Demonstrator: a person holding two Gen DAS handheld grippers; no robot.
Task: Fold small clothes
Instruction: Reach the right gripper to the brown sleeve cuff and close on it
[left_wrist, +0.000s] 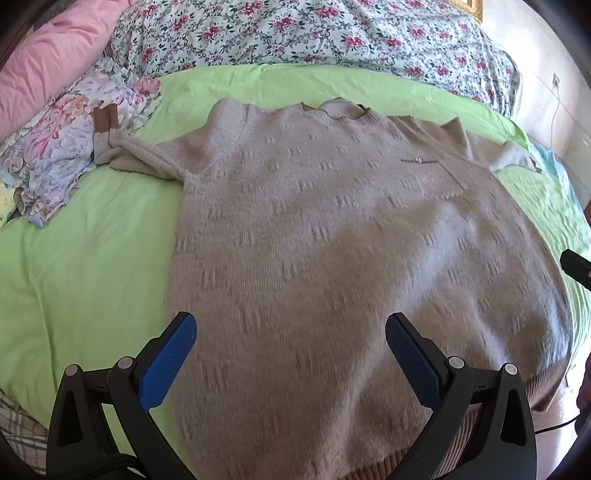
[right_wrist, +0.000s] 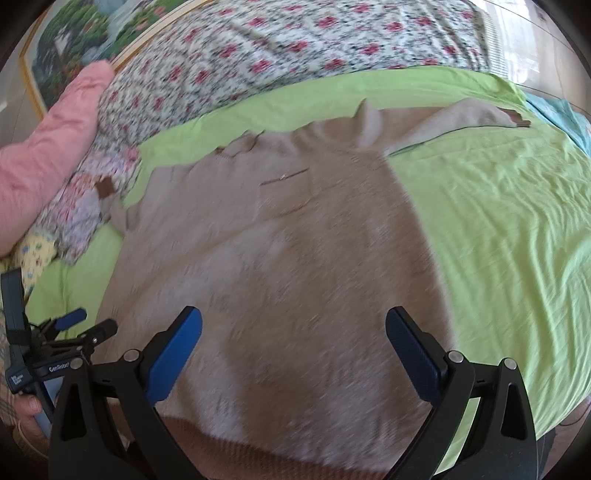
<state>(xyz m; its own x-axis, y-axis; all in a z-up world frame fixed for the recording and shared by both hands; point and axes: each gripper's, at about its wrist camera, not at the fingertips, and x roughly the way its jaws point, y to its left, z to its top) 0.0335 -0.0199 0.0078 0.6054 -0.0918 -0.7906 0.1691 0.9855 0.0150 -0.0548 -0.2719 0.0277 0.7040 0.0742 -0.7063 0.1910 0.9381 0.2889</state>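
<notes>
1. Left wrist view: left gripper (left_wrist: 290, 325) at bottom of frame, blue-padded jaws spread wide, nothing between them, hovering over the lower part of the sweater (left_wrist: 332, 240).
2. Sweater is beige knit, lying flat and face up on the green sheet (left_wrist: 81, 258), filling centre of frame; collar at upper centre, chest pocket at right of centre, brown ribbed hem at bottom edge.
3. One sleeve runs to the left with its brown cuff (left_wrist: 105, 120) lying on the floral garment (left_wrist: 70, 147) at left of frame; the other sleeve goes off to the upper right.
4. Flowered quilt (left_wrist: 314, 33) across the top, pink pillow (left_wrist: 48, 55) in the upper left.
5. Right wrist view: right gripper (right_wrist: 293, 325) at bottom, jaws also spread apart, empty, above the sweater's hem area; picture is motion-blurred.
6. Left gripper shows at lower left of this view, body printed "GenRobot" with the last letters partly hidden; small white label on its side is too small to read.
7. Framed picture (right_wrist: 74, 40) in the upper left, yellow printed cloth (right_wrist: 35, 258) at left edge.
</notes>
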